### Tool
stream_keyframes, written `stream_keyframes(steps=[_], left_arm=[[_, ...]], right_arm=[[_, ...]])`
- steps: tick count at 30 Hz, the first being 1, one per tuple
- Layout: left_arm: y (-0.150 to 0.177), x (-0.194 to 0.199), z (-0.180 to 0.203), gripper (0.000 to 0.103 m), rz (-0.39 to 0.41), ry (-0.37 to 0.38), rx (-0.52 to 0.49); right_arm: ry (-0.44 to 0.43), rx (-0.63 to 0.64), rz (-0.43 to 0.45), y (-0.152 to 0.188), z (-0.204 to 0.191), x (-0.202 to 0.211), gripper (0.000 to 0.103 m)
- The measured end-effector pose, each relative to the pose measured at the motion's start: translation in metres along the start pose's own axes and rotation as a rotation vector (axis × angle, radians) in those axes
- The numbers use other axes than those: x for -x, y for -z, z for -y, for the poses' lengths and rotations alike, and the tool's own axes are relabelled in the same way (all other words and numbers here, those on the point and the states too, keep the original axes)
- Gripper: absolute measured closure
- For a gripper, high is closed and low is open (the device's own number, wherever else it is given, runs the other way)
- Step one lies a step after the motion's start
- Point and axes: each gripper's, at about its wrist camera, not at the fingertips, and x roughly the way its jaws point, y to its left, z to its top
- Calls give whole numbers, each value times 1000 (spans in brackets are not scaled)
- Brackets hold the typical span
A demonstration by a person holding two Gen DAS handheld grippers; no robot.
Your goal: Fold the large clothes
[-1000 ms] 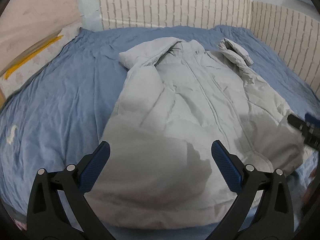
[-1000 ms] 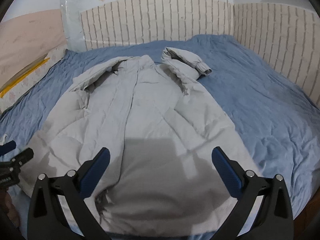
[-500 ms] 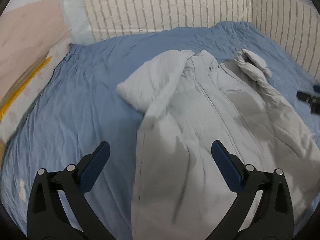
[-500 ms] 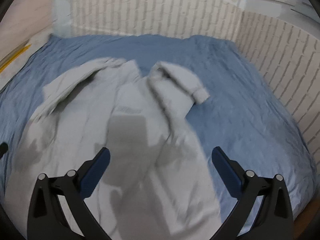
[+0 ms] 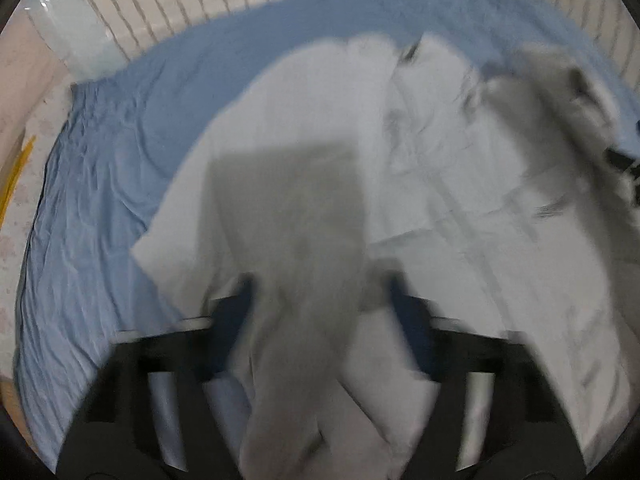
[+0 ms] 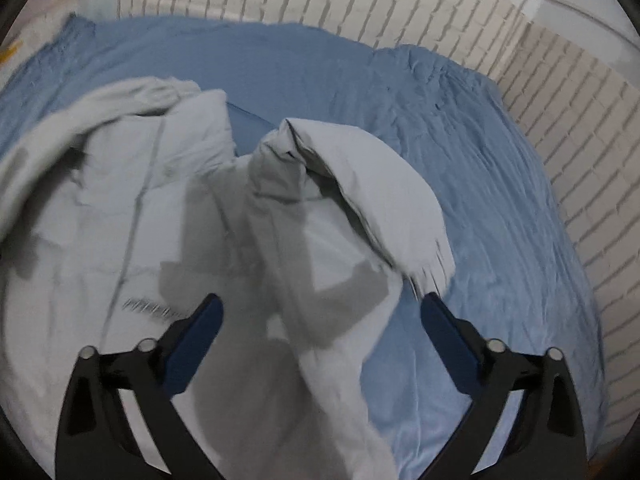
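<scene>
Jacket: pale grey padded jacket lies front up on the blue bed sheet, zip line down the middle, collar toward the headboard.
Right sleeve: folded back on itself, ribbed cuff hanging toward the sheet.
Left sleeve: spread flat, its end pointing at the bed's left side.
Left gripper: blurred, jaws just closing to a narrow gap with sleeve fabric between them; actual pinch unclear.
Right gripper: wide, jaws just closing slightly, straddling sleeve fabric without contact.
Edges: brick-pattern wall panels border the bed.
Open room: bare sheet on both sides of the jacket.
</scene>
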Motion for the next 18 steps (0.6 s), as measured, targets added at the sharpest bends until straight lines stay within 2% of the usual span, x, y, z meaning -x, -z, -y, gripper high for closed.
stream_keyframes(steps=[2, 3, 4, 6, 7, 8, 9, 10, 11, 13, 14, 16, 18], left_arm=[[-1, -12, -12, 84, -28, -19, 16], [2, -12, -30, 87, -27, -12, 59], [8, -8, -49, 87, -14, -24, 102], [26, 1, -94, 86, 15, -29, 208], [45, 1, -130, 84, 8, 3, 304], [62, -4, -155, 76, -11, 26, 358], [86, -13, -183, 56, -40, 54, 412], [103, -16, -196, 48, -50, 83, 428], [113, -16, -200, 33, -52, 96, 431], [133, -7, -199, 15, -39, 68, 415], [136, 1, -194, 12, -19, 33, 387], [136, 18, -180, 13, 24, -31, 339], [128, 37, -170, 13, 62, -83, 307]], right_arm=[[9, 34, -38, -7, -4, -15, 36], [7, 46, -58, -7, -3, -21, 61], [-6, 45, -72, -7, 1, -25, 75], [13, -6, -66, 1, 24, -22, 86], [37, -37, -65, 7, 38, -20, 87], [54, -61, -72, 12, 49, -20, 87], [67, -90, -88, 20, 63, -20, 87], [66, -127, -110, 28, 77, -20, 87], [51, -159, -121, 34, 87, -19, 86], [16, -192, -121, 43, 98, -13, 78], [31, -173, -111, 47, 98, -6, 74], [79, -142, -89, 50, 95, 6, 51], [78, -169, -61, 54, 96, 22, 43]])
